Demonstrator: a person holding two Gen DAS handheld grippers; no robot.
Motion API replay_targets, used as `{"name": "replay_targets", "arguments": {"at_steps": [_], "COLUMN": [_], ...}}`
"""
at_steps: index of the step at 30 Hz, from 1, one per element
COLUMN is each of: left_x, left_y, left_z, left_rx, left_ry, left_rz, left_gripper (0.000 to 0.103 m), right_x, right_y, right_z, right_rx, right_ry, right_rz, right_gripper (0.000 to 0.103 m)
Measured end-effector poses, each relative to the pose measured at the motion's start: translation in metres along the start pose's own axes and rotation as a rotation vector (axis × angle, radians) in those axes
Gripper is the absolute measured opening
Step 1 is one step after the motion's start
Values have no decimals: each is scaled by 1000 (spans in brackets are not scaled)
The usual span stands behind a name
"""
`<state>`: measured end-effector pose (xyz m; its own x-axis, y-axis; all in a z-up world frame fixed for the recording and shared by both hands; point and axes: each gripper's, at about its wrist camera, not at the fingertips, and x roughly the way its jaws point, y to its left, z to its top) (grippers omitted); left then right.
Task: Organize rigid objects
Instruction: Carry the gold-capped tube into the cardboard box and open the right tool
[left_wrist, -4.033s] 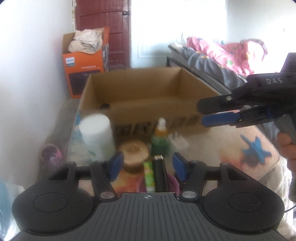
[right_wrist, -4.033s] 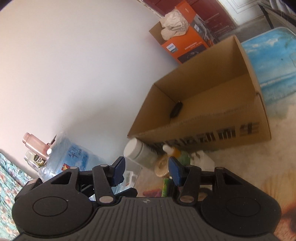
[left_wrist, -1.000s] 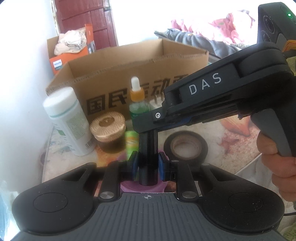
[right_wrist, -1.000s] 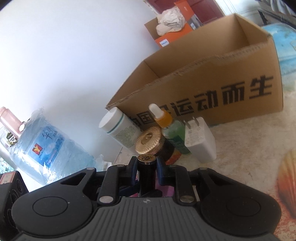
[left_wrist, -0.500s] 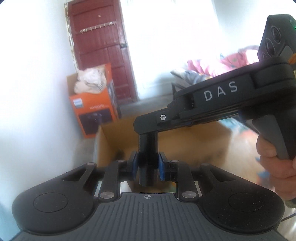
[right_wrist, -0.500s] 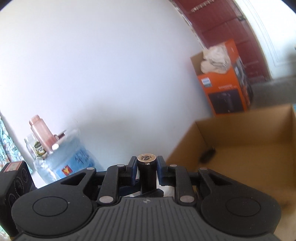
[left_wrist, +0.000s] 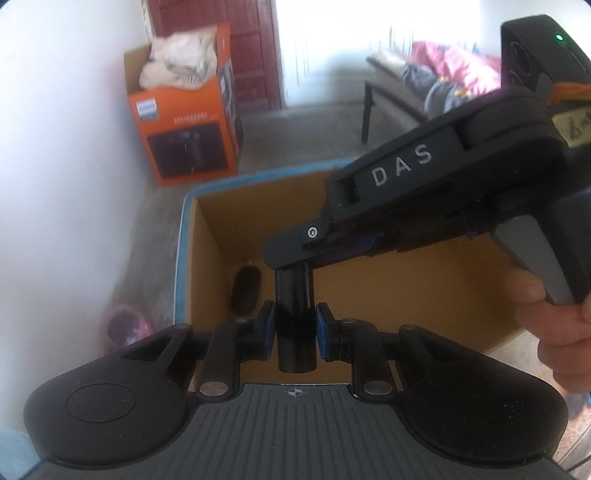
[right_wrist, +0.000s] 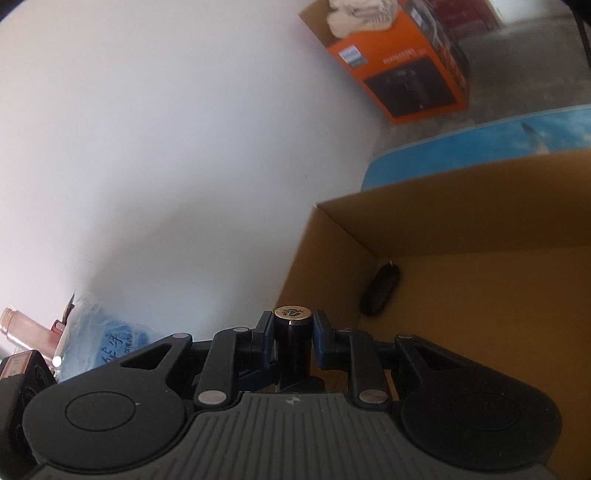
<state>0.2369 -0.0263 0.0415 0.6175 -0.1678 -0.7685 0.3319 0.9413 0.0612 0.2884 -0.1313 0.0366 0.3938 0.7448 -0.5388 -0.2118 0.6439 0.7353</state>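
Both grippers hold one black cylinder (left_wrist: 295, 295) with a gold-capped end (right_wrist: 292, 312). My left gripper (left_wrist: 293, 326) is shut on its lower part. My right gripper (right_wrist: 292, 334) is shut on its upper part and reaches in from the right in the left wrist view (left_wrist: 406, 206). The cylinder hangs above the open cardboard box (left_wrist: 424, 295), near the box's left side. A small black oval object (left_wrist: 245, 288) lies inside the box by the left wall; it also shows in the right wrist view (right_wrist: 380, 291).
An orange Philips box (left_wrist: 188, 122) with cloth on top stands by the white wall. A blue mat edge (left_wrist: 183, 236) lies under the cardboard box. A bed with pink bedding (left_wrist: 443, 74) is at the back right. A water jug (right_wrist: 103, 347) stands at the left.
Both grippers, still shut on the black cylinder, have lifted it from the floor items and carried it over the open box. The view now tilts down into the box.
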Motion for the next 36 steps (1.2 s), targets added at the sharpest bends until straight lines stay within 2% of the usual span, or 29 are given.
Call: {"name": "replay_targets", "arguments": {"at_steps": [3,8,13,19,22,25,27,31,36], "left_x": [18,36,42,34,12,-3,-12,-38,-78], "left_y": [12,17,15,18,12,11,14,14,17], "left_z": [7,12,13,13,2,-5,-10,-24,-43], "left_rx": [-13,7,46,35,29,22,14,-31,-74], "left_ry": [68,126,124,97,69,19,-19,-110,-213], "left_rz": [0,27,53,46,45,51,45,25,-8], "left_gripper": [22,25,29,29,29,32,35,41,50], "right_x": [26,66,104,133,137,129,117,73,-13], "right_y": [-19,-33,-33,-32,-32,-30,-26,-13,6], "right_z": [8,18,25,24,24,24,24,21,1], "right_rx": [46,85,75,69,83,105,98,61,25], "right_ry": [85,227,344,395,376,342,306,213,66], "right_rz": [-18,-49,-101,-205,-223,-206,-203,-175,-93], "right_gripper": [24,26,27,26,27,30,40,44,44]}}
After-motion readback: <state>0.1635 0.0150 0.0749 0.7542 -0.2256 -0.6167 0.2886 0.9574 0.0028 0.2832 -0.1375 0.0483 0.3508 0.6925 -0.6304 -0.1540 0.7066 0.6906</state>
